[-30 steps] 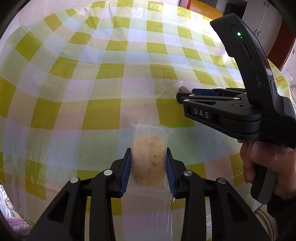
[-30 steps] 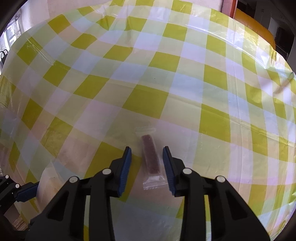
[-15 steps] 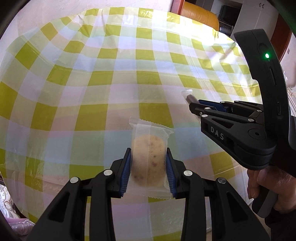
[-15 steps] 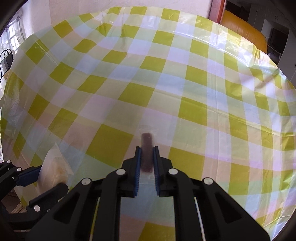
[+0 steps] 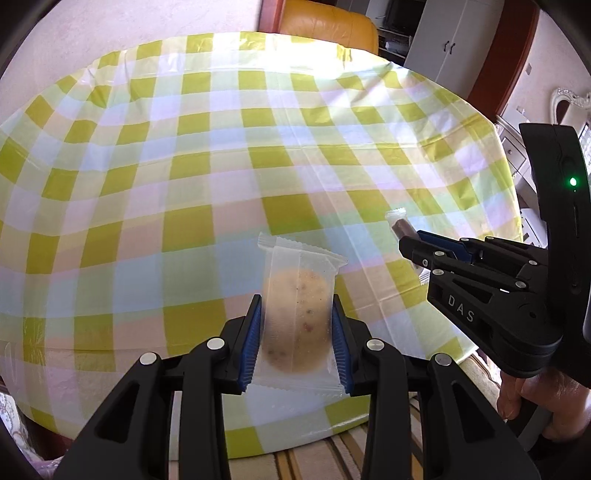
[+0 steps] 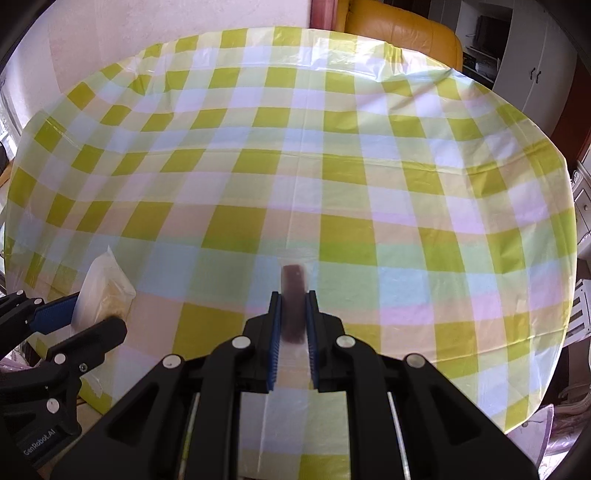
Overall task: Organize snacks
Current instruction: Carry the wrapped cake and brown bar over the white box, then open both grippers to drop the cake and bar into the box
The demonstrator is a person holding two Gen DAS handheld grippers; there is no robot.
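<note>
Cookie packet [image 5: 295, 317] clamped in left hand-held gripper [image 5: 295, 343], brown bar [image 6: 293, 306] pinched in right hand-held gripper [image 6: 293, 343], only right view shows bar's length

Brown bar [image 6: 293, 306] motion-blurred above tablecloth [image 6: 332, 166]; rear wrapper hidden behind right gripper [image 6: 293, 341] pads. Cookie packet [image 5: 297, 314] sides covered by left gripper [image 5: 297, 341] pads. Orange chair [image 6: 402, 33] beyond tablecloth cut by frame edge.
</note>
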